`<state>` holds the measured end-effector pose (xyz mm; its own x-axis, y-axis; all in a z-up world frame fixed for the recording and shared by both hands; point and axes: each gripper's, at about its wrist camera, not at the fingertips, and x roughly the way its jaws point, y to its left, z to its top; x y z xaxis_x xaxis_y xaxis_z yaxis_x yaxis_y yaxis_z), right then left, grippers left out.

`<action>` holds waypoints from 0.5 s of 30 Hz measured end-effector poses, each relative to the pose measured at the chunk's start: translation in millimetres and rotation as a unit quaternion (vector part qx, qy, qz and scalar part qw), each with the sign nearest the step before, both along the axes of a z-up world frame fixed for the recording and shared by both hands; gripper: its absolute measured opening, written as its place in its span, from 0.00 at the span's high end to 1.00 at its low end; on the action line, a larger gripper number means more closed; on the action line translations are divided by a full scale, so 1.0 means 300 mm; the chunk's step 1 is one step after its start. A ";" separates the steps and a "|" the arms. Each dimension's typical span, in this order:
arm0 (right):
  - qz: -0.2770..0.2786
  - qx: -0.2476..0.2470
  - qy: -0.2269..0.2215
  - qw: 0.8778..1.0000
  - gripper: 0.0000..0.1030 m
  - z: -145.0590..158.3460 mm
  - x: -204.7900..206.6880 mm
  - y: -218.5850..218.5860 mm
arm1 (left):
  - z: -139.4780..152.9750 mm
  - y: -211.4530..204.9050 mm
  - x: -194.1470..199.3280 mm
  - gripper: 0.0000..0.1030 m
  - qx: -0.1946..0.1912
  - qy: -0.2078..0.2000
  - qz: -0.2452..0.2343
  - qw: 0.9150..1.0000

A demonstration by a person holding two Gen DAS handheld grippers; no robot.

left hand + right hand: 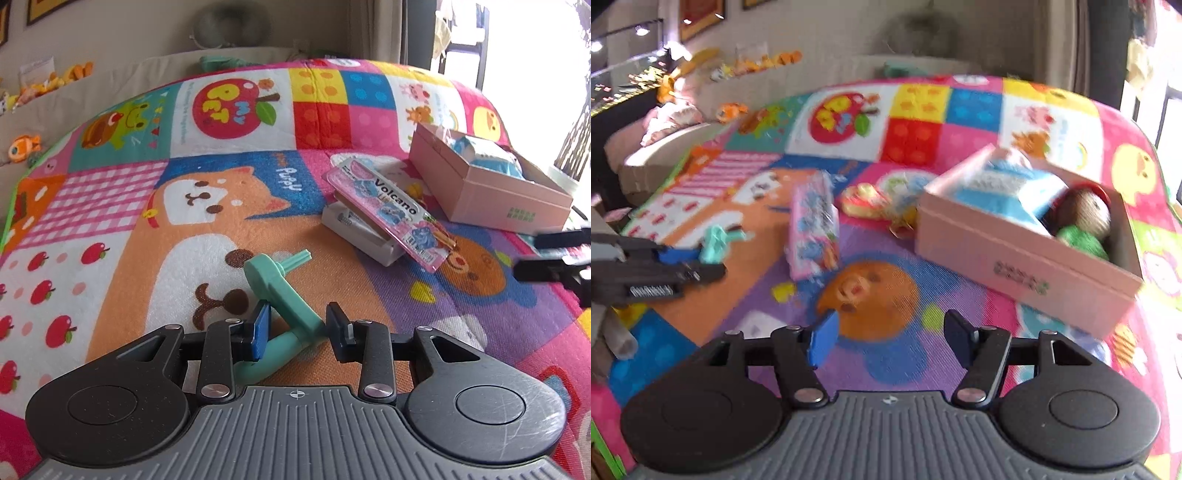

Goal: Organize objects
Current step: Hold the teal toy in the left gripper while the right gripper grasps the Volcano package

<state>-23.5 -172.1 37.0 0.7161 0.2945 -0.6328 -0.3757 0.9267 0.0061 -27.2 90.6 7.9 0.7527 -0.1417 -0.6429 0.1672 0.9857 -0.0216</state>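
**Inspector:** What stood between the jaws?

**Assistant:** The left gripper [297, 328] was closed on a mint-green plastic toy [275, 291], its blue pad and black finger pressing the lower stem, with the toy's crank end resting on the play mat [122, 206]. The right gripper [888, 341] stood open and empty above the mat, with nothing between its fingers.

**Inspector:** And beyond the jaws?

**Assistant:** A pink blister pack [391, 210] marked "Volcano" lay tilted across a small white box [360, 232], near the mat's middle. To its right sat an open pink box [1027, 251] holding a blue-and-white soft toy [1004, 188] and a brown doll with a green body [1086, 221]. A red-and-yellow trinket [868, 201] lay on the mat between the pack and the pink box; the right view was blurred, so I could not identify it.

**Inspector:** The surface and room?

**Assistant:** The mat was a bright patchwork of cartoon animals, apples and checks. Behind it ran a beige ledge [110, 70] with small orange plush toys [70, 75]. Framed pictures [701, 16] hung on the wall, and strong daylight came through a window [535, 55] on the right.
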 end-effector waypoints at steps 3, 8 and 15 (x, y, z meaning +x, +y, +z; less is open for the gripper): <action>0.035 -0.001 -0.020 0.999 0.37 0.027 0.047 0.069 | 0.014 0.007 0.008 0.64 -0.003 0.021 -0.003 1.000; 0.065 0.003 -0.018 0.998 0.30 0.027 0.199 0.209 | 0.023 0.014 0.018 0.64 -0.008 0.038 -0.006 0.999; 0.067 -0.006 0.045 0.997 0.50 -0.023 0.337 0.349 | 0.028 0.023 0.023 0.65 -0.027 0.044 0.001 0.999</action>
